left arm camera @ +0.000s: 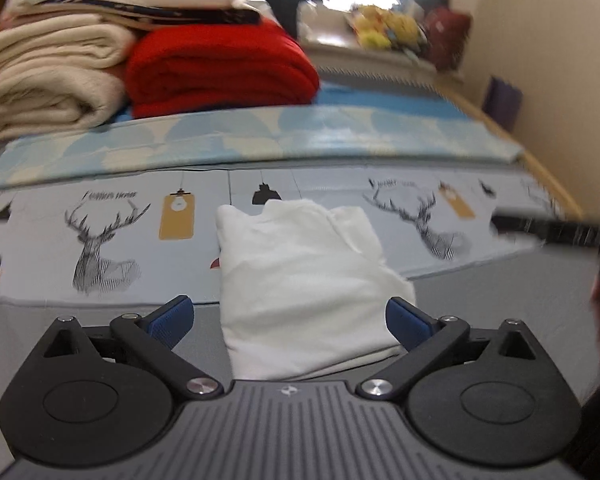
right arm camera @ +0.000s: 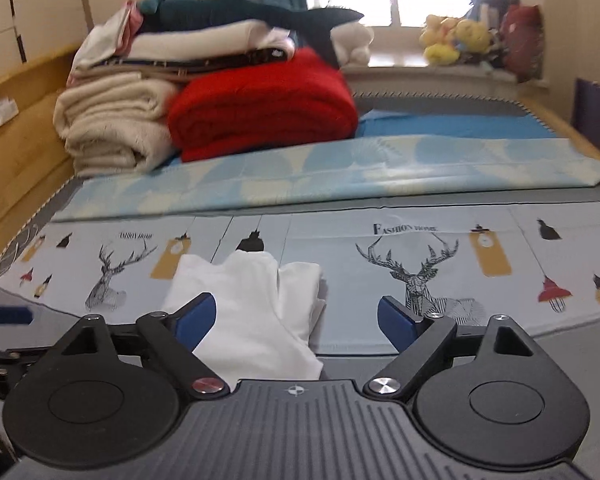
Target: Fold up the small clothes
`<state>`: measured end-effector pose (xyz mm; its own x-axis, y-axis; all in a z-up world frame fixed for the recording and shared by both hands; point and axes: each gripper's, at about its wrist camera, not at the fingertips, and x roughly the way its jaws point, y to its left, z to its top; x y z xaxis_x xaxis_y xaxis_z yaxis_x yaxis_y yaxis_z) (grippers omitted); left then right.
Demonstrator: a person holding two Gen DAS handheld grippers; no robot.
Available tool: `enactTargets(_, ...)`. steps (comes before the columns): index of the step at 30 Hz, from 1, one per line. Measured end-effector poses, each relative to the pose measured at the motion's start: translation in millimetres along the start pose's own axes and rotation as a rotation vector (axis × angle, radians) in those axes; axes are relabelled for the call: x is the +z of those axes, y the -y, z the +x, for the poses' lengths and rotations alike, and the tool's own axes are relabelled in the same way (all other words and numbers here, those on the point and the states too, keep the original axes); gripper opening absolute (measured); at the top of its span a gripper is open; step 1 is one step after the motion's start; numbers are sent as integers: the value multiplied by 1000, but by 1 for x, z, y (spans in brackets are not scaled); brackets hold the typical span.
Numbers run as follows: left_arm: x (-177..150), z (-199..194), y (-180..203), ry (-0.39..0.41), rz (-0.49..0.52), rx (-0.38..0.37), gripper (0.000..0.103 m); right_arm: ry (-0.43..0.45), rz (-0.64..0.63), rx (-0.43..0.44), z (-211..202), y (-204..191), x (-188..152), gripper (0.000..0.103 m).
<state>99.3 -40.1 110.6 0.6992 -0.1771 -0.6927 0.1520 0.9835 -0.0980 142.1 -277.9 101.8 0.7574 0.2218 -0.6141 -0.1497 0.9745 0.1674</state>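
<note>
A small white garment (left arm camera: 300, 280) lies folded in a narrow strip on the deer-print sheet (left arm camera: 100, 240) of the bed. My left gripper (left arm camera: 288, 320) is open, its blue pads on either side of the garment's near end, holding nothing. In the right wrist view the same garment (right arm camera: 248, 304) lies left of centre. My right gripper (right arm camera: 296, 320) is open and empty, with its left pad over the garment's near edge and its right pad over bare sheet. The right gripper's tip shows blurred at the right edge of the left wrist view (left arm camera: 548, 232).
A folded light-blue quilt (right arm camera: 320, 172) lies across the bed behind the garment. Behind it stand a red blanket (right arm camera: 264, 104) and cream blankets (right arm camera: 112, 128) under stacked clothes. A wooden bed frame (right arm camera: 16, 120) runs along the left. Plush toys (right arm camera: 456, 40) sit on the windowsill.
</note>
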Motion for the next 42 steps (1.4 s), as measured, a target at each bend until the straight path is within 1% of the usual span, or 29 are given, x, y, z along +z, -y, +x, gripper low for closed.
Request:
enactTargets(2, -14, -1, 2, 43, -63, 18, 102, 11, 22, -11, -3, -5, -20, 89)
enactTargets(3, -22, 2, 1, 60, -67, 36, 102, -1, 22, -12, -2, -7, -32, 89)
enactTargets(4, -31, 9, 2, 51, -54, 72, 102, -45, -5, -15, 5, -10, -42, 89)
enactTargets(5, -36, 20, 4, -17, -35, 126, 102, -83, -51, -28, 8, -15, -48, 88)
enactTargets(6, -37, 28, 4, -80, -37, 150, 102, -88, -100, -48, 8, -21, -50, 89)
enactTargets(7, -36, 31, 2, -95, -56, 132, 102, -66, -152, -72, 7, -24, -52, 90)
enactTargets(8, -34, 33, 0, -92, -77, 105, 102, -48, -190, -92, 7, -26, -53, 90)
enactTargets(9, -32, 35, -1, -89, -85, 95, 102, -51, -208, -105, 9, -27, -54, 90)
enactTargets(11, -31, 41, 2, -97, -63, 109, 102, -83, -207, -131, 18, -23, -57, 90)
enactTargets(13, -31, 49, 4, -117, -47, 122, 102, -107, -174, -140, 24, -19, -57, 90)
enactTargets(16, -31, 56, 8, -120, -46, 119, 102, -106, -137, -139, 25, -16, -57, 90)
enactTargets(19, -36, 58, 9, -106, -13, 116, 102, -112, -130, -134, 26, -17, -60, 90)
enactTargets(22, -36, 58, 8, -92, -8, 124, 102, -114, -149, -124, 29, -21, -61, 90)
enactTargets(25, -34, 60, 2, -95, -26, 136, 102, -109, -170, -119, 30, -25, -61, 90)
enactTargets(28, -33, 60, -2, -110, -44, 130, 102, -100, -171, -112, 30, -27, -59, 90)
enactTargets(32, -32, 61, -1, -121, -42, 122, 102, -90, -175, -105, 31, -30, -58, 90)
enactTargets(42, -32, 62, 1, -125, -45, 127, 102, -85, -225, -96, 33, -41, -61, 90)
